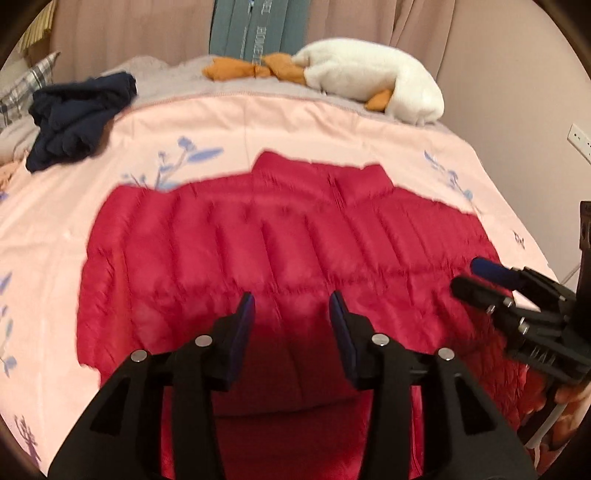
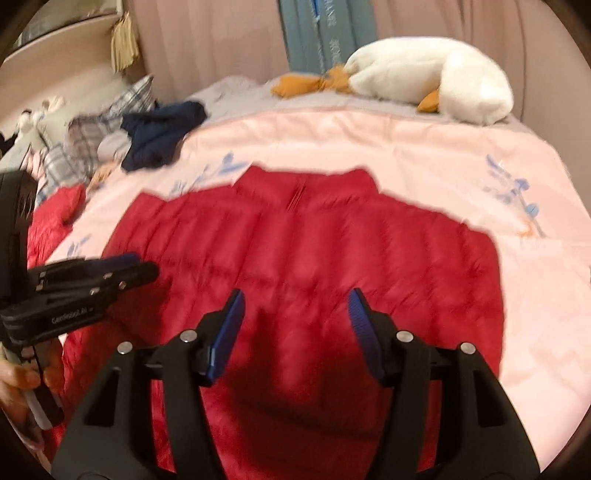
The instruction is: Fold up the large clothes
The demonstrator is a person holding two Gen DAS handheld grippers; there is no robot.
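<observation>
Left hand-held gripper (image 1: pixel 291 317): matte black plastic arms, triangular cutouts, round silver pivot pins, dark blue pads on inner finger faces. Right hand-held gripper (image 2: pixel 295 314): same build, ribbed blue pads. In right wrist view, at 9 o'clock: left unit's black body with small white lettering, light grey handle, hand (image 2: pixel 18 380) around it.

1. We see a pink bedspread (image 1: pixel 258 122) with blue floral print.
2. We note a crumpled navy garment (image 1: pixel 74 118) at its far left.
3. We count one white plush goose (image 2: pixel 436 77), orange-footed, by the curtain (image 1: pixel 147 26).
4. We list plaid pillows (image 2: pixel 96 136) and a wall socket (image 1: pixel 580 140).
</observation>
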